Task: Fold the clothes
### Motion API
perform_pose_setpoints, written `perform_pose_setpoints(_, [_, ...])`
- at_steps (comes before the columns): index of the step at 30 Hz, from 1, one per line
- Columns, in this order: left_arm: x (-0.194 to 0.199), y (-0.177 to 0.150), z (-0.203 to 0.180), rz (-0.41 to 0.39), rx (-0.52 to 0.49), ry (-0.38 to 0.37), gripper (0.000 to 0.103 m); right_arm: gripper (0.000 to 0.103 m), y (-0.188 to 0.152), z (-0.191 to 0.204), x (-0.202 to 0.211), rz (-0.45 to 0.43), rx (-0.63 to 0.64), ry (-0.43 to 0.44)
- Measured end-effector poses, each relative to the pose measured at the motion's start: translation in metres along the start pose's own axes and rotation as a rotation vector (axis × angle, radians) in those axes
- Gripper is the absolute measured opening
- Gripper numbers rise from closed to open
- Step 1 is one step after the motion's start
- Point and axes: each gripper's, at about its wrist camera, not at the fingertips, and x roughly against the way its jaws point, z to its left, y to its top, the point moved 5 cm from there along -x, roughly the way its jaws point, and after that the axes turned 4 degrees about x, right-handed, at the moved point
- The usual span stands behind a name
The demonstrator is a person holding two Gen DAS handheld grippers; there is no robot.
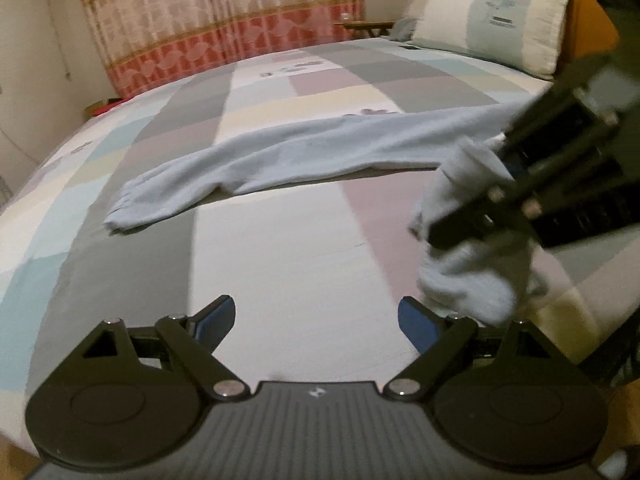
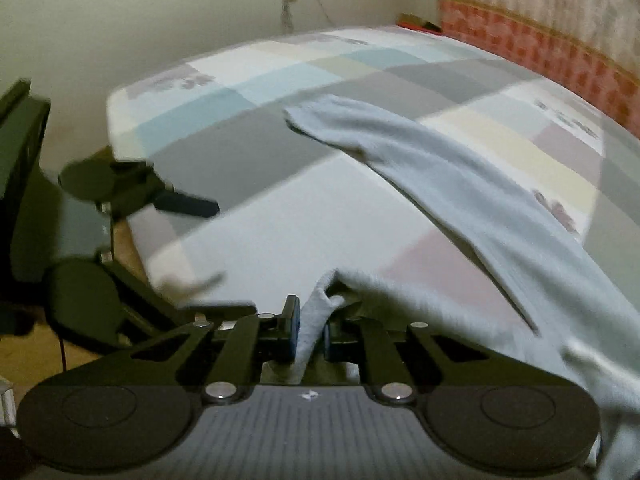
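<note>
Right wrist view: the right gripper (image 2: 310,334) pinches a bunched edge of the pale blue fleece garment (image 2: 460,184) — likely to lift it for folding — while its sleeve trails across the patchwork bed (image 2: 280,232). The left gripper (image 1: 316,320) hovers wide open, empty.

Both wrist views close, angled down, sharing bed (image 1: 304,240) and garment (image 2: 460,184)

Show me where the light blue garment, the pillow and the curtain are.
light blue garment (image 1: 280,152), left wrist view, middle of the spread part
pillow (image 1: 492,24), left wrist view, its front face
curtain (image 1: 224,20), left wrist view, patterned middle
</note>
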Motion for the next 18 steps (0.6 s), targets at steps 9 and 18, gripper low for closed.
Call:
perform_pose_setpoints(9, [0.014, -0.017, 0.052, 0.009, 0.059, 0.08, 0.089, 0.013, 0.081, 0.021, -0.021, -0.085, 0.11, 0.003])
perform_pose_setpoints(18, [0.016, -0.028, 0.075, 0.02, 0.115, 0.128, 0.089, 0.013, 0.145, 0.045, -0.044, -0.156, 0.163, 0.031])
